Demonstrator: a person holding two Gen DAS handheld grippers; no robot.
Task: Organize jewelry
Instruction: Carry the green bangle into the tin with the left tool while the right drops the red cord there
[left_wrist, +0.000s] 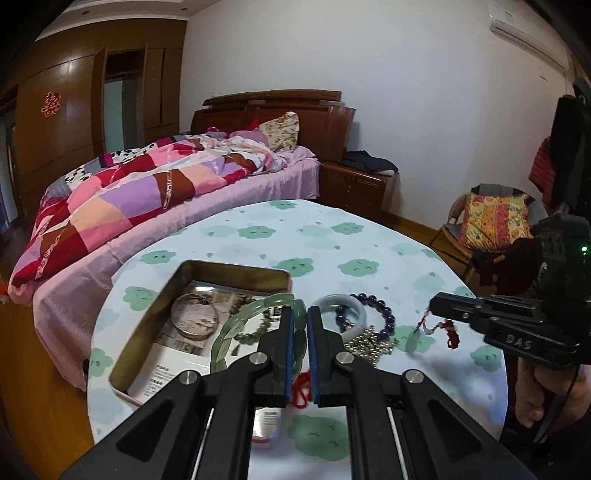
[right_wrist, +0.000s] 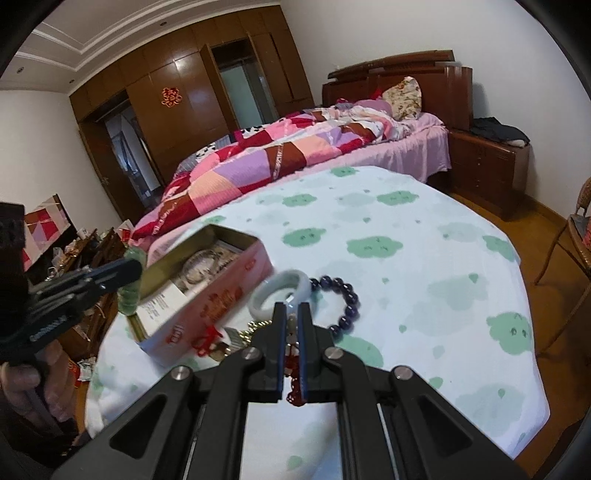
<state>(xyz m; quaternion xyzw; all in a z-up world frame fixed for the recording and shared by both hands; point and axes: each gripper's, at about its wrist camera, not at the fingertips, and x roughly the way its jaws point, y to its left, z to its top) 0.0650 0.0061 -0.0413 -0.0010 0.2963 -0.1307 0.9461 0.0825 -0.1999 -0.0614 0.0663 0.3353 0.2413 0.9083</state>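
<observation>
Jewelry lies spread on my round table under its white cloth with green cloud shapes (left_wrist: 354, 236), beside a bed with a pink patchwork quilt (left_wrist: 122, 199). My left gripper (left_wrist: 300, 314) has its blue-padded fingers pressed onto a translucent green jade bangle made of linked segments (left_wrist: 240, 321), lifted over the open rectangular metal tin with pink printed sides (right_wrist: 207, 306). From the right wrist camera I see that bangle hanging at the tin's near-left corner. Inside the tin rest a thin silver bangle (left_wrist: 194, 314) and a string of dull green beads (left_wrist: 251, 334) on printed paper.

My right gripper (right_wrist: 291, 312) is pinched on a red cord necklace with a small pale jade pendant (left_wrist: 415, 338); in the left wrist view the pendant dangles from the fingertips just above the cloth, and in the right wrist view the red cord trails back between the fingers.

On the cloth, just right of the tin, sit a thick pale white-green jade bangle (right_wrist: 280, 291), a dark purple round-bead bracelet (right_wrist: 345, 295) touching it, and a pile of gold-coloured beads (left_wrist: 369, 345) near them. A red knotted tassel (right_wrist: 208, 339) lies against the tin's pink side.
</observation>
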